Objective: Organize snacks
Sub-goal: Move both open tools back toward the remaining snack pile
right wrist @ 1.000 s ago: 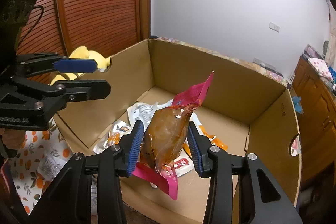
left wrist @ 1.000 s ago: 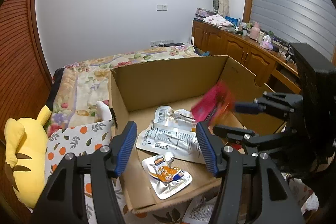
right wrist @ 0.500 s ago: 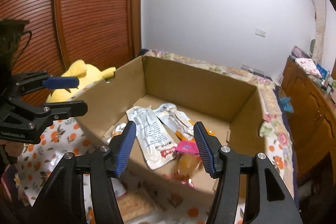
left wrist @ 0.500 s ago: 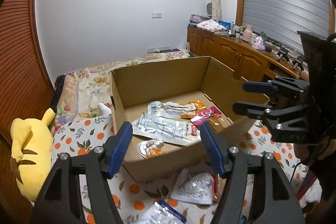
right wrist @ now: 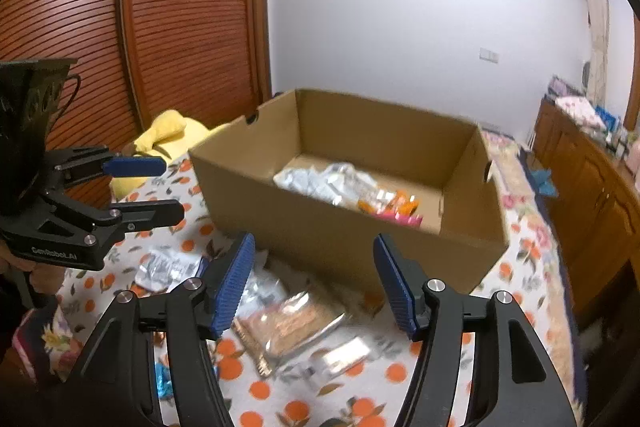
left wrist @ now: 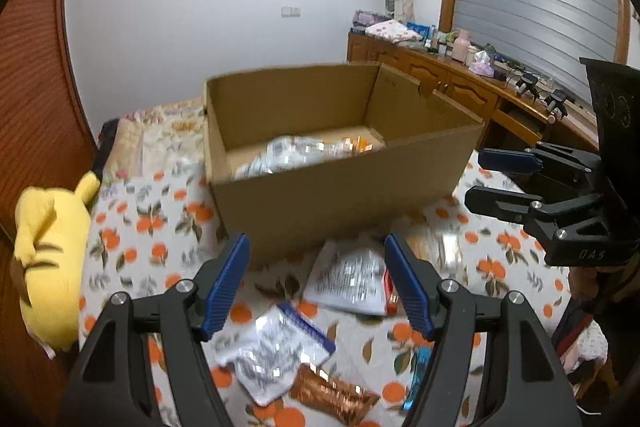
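Step in hand, by judgement: between placements, next packet to be chosen. Cardboard box (right wrist: 348, 227) on orange-print cloth (left wrist: 132, 239), several silver, orange and pink packets (right wrist: 352, 189) already inside. Loose snacks on the cloth along the box's near side: copper-coloured packet (right wrist: 288, 323), white printed pouch (left wrist: 348, 277), silver-and-blue pouch (left wrist: 276, 347). Left gripper (left wrist: 316, 285) spread wide, empty, above the white pouch. Right gripper (right wrist: 314, 283) likewise wide and empty, over the copper packet. Next move calls for descent, jaws straddling one flat packet. Yellow plush (left wrist: 48, 251) at the cloth's left edge.
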`<state>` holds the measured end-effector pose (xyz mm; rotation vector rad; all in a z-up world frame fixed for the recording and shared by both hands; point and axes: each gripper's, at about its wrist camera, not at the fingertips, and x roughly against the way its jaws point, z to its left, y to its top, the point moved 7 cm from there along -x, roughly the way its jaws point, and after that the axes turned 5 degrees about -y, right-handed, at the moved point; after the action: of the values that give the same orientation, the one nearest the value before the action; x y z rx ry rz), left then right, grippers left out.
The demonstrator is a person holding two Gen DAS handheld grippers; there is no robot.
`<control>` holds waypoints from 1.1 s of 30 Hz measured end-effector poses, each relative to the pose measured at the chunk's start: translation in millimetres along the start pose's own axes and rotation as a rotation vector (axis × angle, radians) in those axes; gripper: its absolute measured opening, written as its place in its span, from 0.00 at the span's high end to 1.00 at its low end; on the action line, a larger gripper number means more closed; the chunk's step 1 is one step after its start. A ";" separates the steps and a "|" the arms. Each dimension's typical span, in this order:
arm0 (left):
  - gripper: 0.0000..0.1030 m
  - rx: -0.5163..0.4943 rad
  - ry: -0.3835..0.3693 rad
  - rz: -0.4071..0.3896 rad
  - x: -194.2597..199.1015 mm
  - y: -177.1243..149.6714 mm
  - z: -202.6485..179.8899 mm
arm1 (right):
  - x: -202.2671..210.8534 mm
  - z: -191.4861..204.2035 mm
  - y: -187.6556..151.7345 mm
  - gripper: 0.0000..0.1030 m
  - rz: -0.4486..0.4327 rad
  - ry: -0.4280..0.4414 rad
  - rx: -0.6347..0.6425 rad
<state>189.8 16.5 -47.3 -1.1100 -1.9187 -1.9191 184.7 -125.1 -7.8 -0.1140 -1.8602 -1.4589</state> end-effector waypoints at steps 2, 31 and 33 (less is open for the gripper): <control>0.32 0.015 0.006 0.022 -3.4 -14.4 3.4 | -3.5 2.3 -9.1 0.38 0.016 0.008 -0.009; 0.32 0.117 0.053 0.136 -14.3 -112.8 9.2 | -62.8 15.5 -59.2 0.36 0.148 -0.005 -0.096; 0.32 0.129 0.060 0.140 -13.6 -118.2 11.1 | -65.4 13.7 -61.1 0.35 0.157 -0.009 -0.106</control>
<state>129.2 37.4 -148.2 -1.1052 -1.8521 -1.7109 194.0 -110.4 -96.7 -0.3117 -1.7395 -1.4496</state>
